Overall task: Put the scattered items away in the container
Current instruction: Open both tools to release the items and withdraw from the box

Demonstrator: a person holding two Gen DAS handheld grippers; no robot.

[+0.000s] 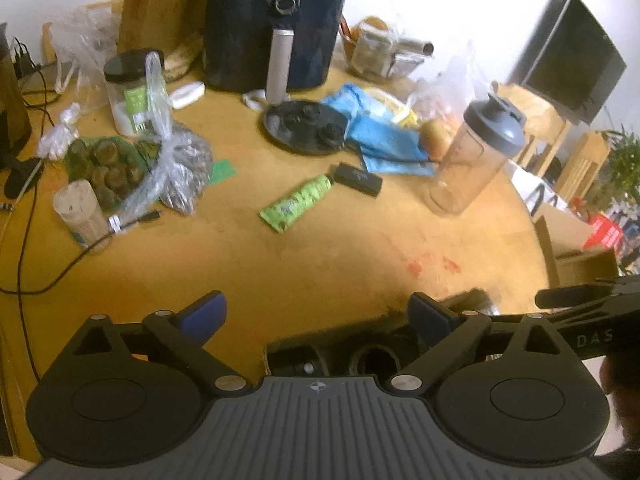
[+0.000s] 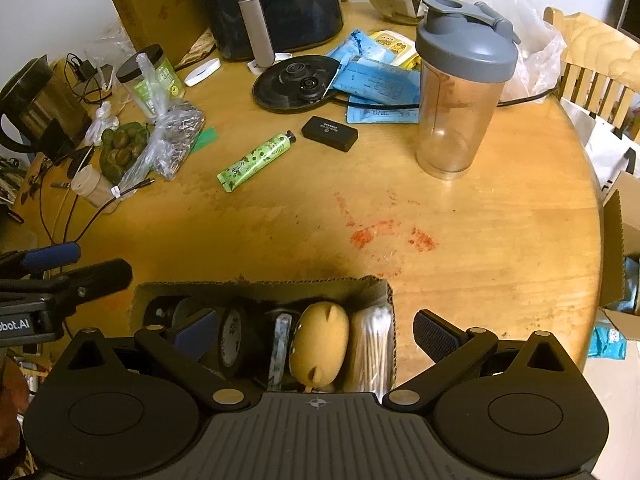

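A cardboard box [image 2: 260, 286] stands at the near edge of the wooden table, directly under my right gripper [image 2: 316, 332], which is open with nothing between its fingers. The box holds a black tape roll [image 2: 234, 338], a yellow pig-shaped item [image 2: 320, 346] and a pack of cotton swabs [image 2: 372, 350]. My left gripper [image 1: 316, 314] is open and holds nothing, just left of and above the box [image 1: 280, 354]. On the table farther out lie a green tube [image 2: 256, 156] [image 1: 296, 204] and a small black case [image 2: 329, 133] [image 1: 357, 179]. A clear shaker bottle [image 2: 460, 92] [image 1: 476, 156] stands upright at the right.
A dark air fryer [image 2: 276, 0], a black kettle base [image 2: 296, 84] and blue packets [image 2: 376, 80] crowd the back. A jar [image 2: 148, 76], bagged green fruit [image 2: 120, 148] and cables fill the left. Red stains [image 2: 364, 236] mark the middle. A chair [image 2: 592, 64] stands past the right edge.
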